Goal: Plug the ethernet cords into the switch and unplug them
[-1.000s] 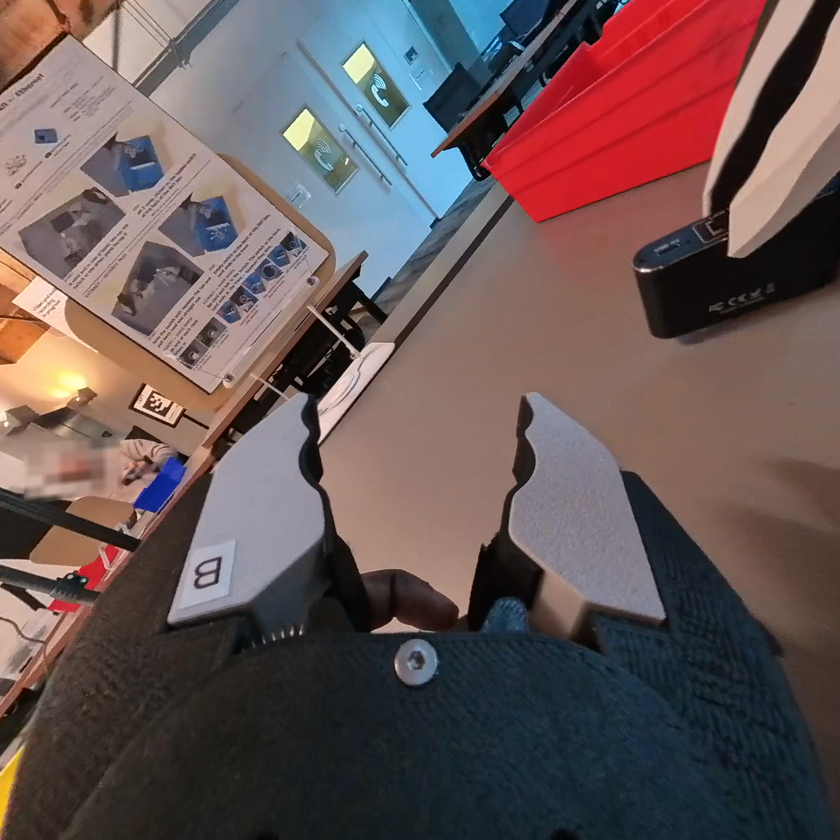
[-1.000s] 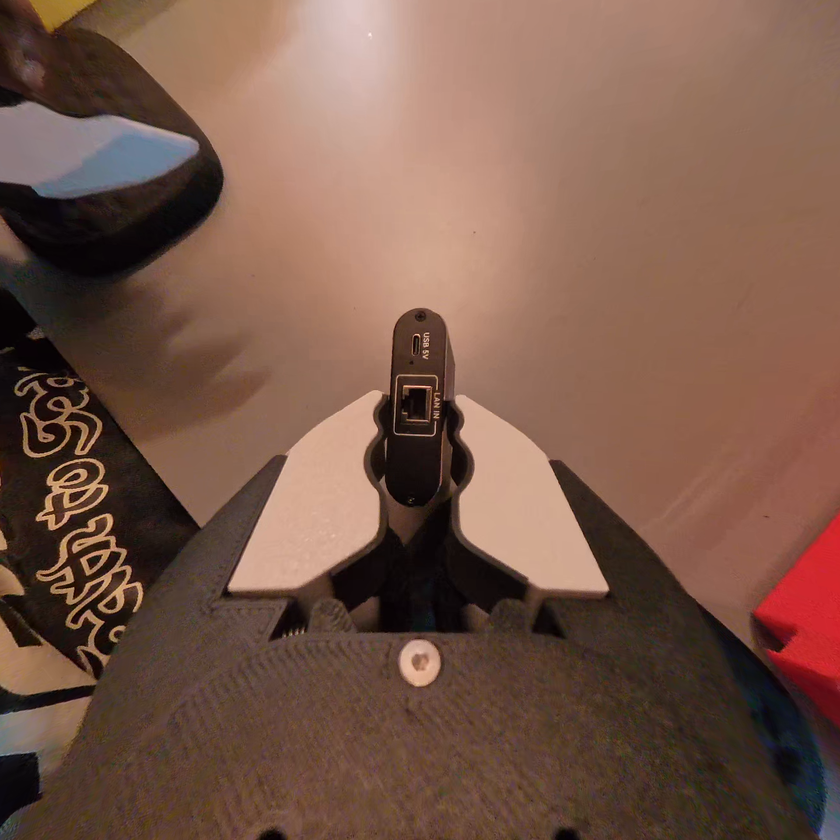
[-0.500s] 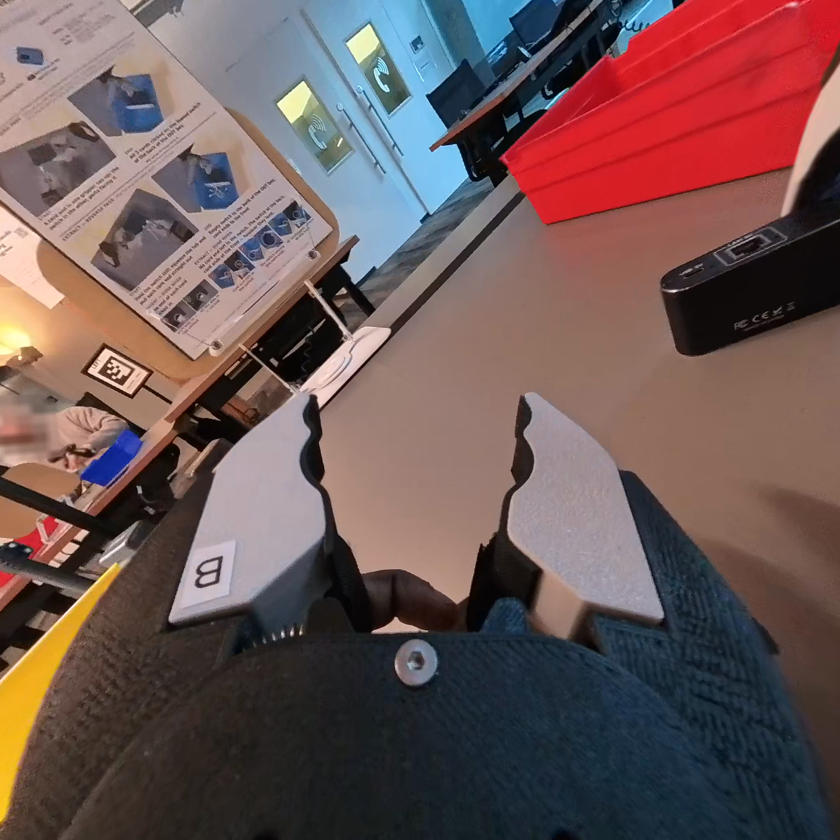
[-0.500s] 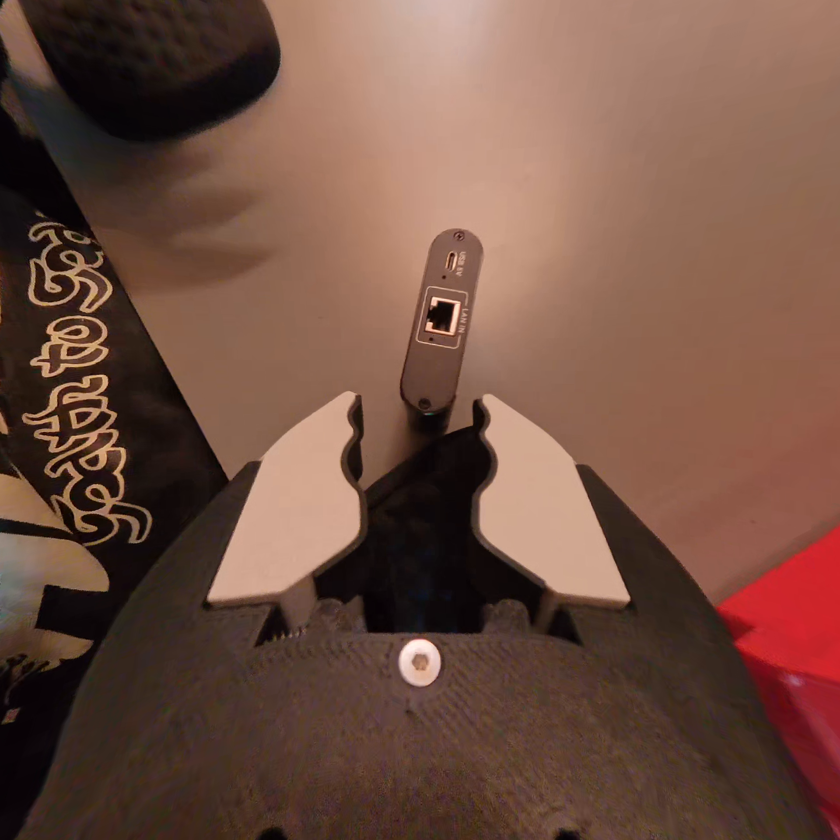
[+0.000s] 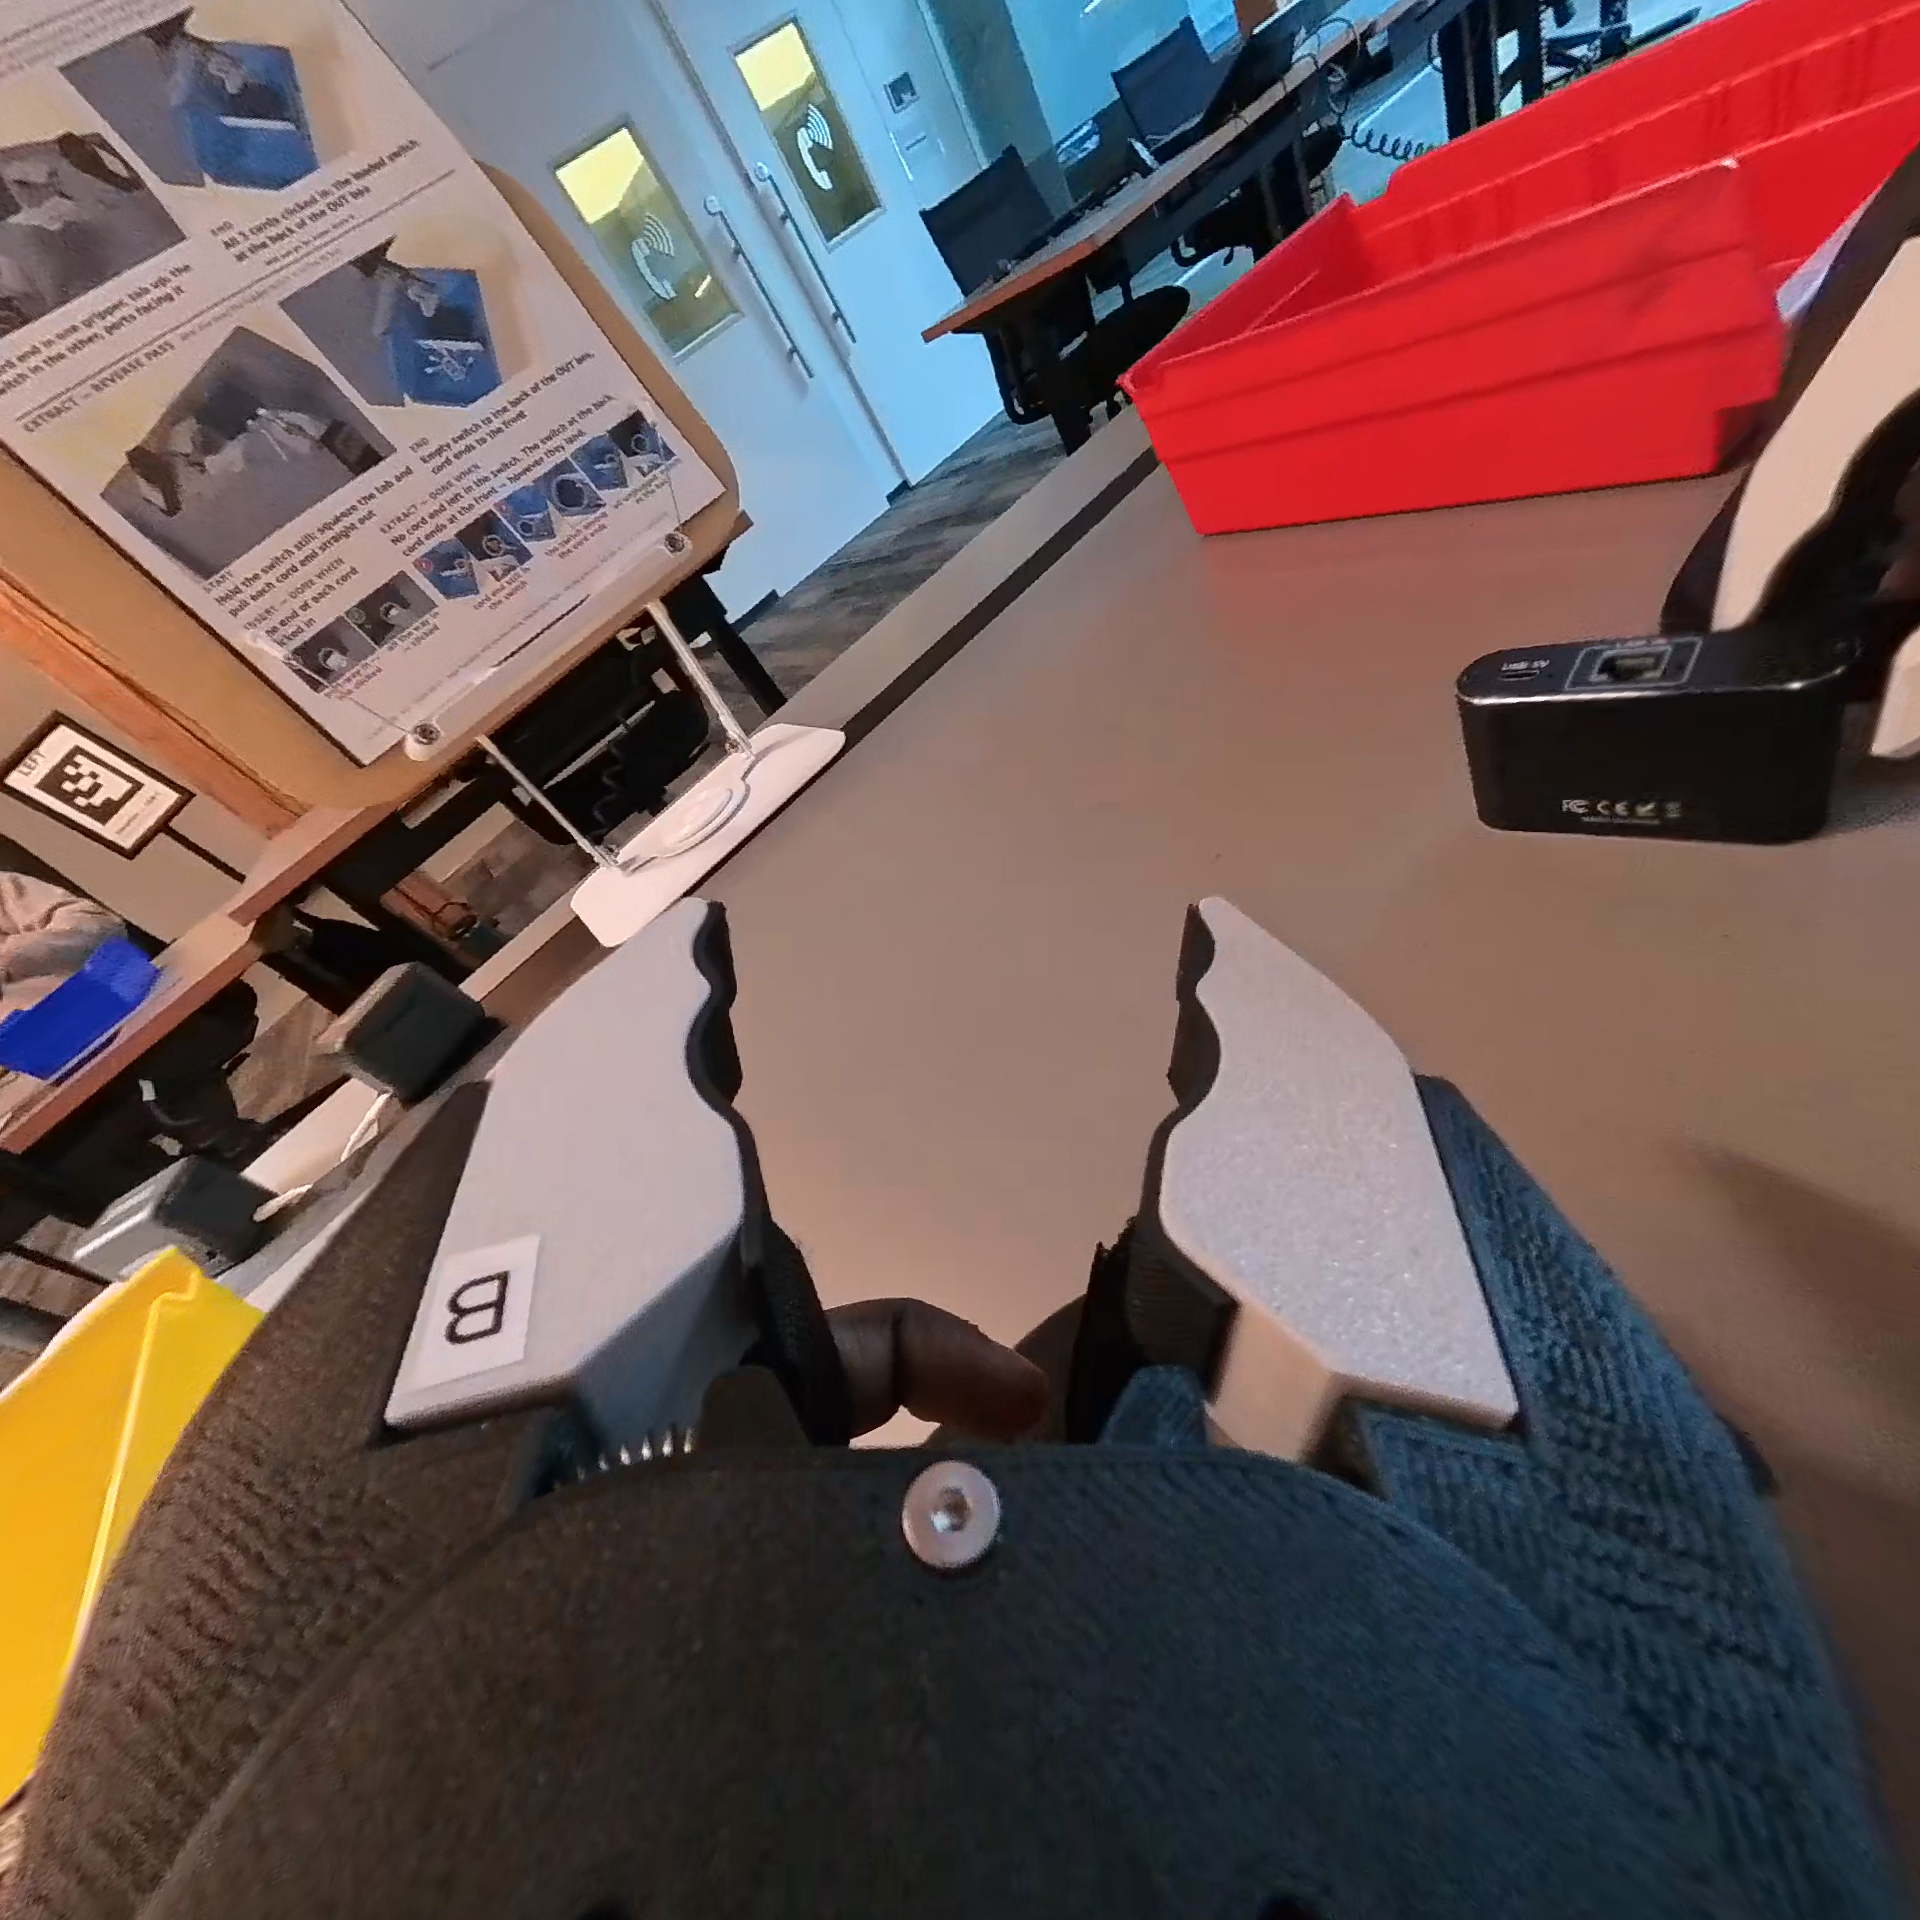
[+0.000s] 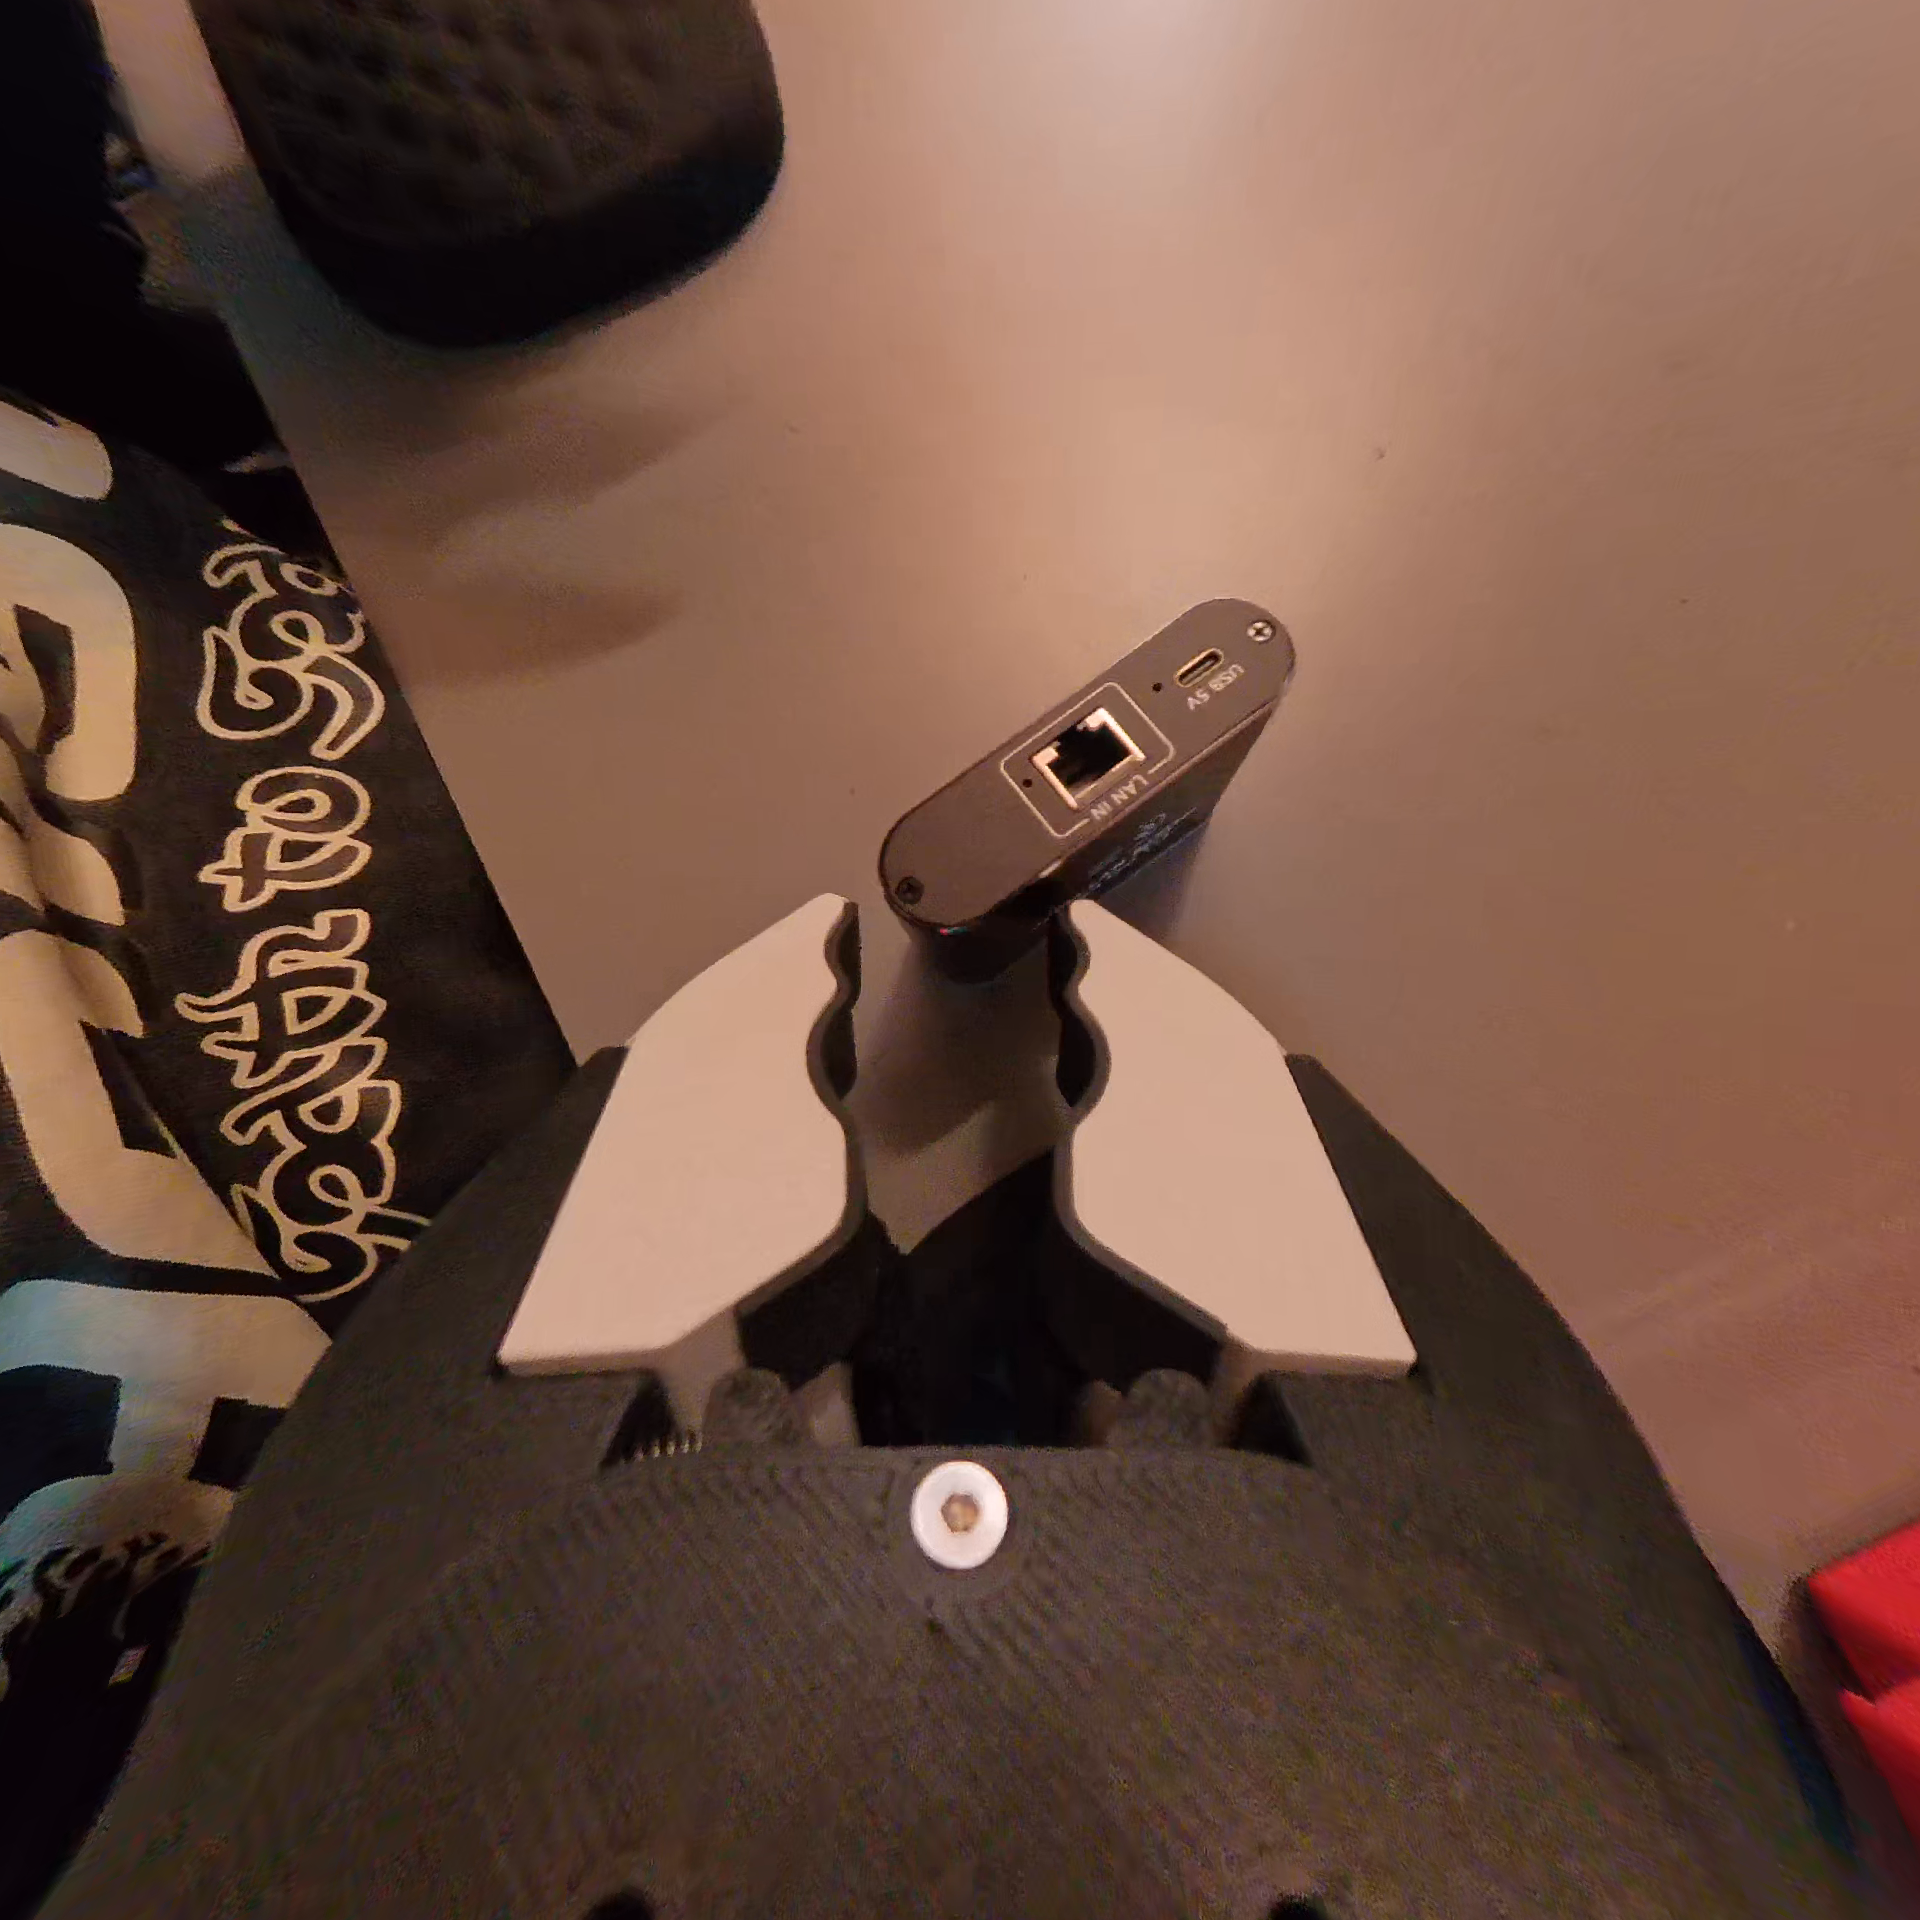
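The black switch [image 6: 1091, 779] rests on the brown table [image 6: 1455, 416] with its single port face turned up. My right gripper [image 6: 956, 925] is open; the switch's near end lies just past its fingertips [image 6: 1081, 935], not clamped. In the left wrist view the switch [image 5: 1652, 738] sits at the right, with the right gripper [image 5: 1829, 520] over its far end. My left gripper [image 5: 951, 935] is open and empty, low over the table, left of the switch. Its black body [image 6: 499, 156] shows in the right wrist view. No ethernet cords are in view.
Red bins [image 5: 1455, 343] stand at the back right of the table; a red corner [image 6: 1870, 1683] also shows. An instruction board [image 5: 312, 364] on a white stand [image 5: 717, 821] is at the left edge. A yellow bin [image 5: 83, 1455] and a person's patterned clothing [image 6: 156, 831] are near.
My right gripper has opened, let go of the switch and drawn back; the switch now stands free on the table, turned. My left gripper stayed open and swung a little.
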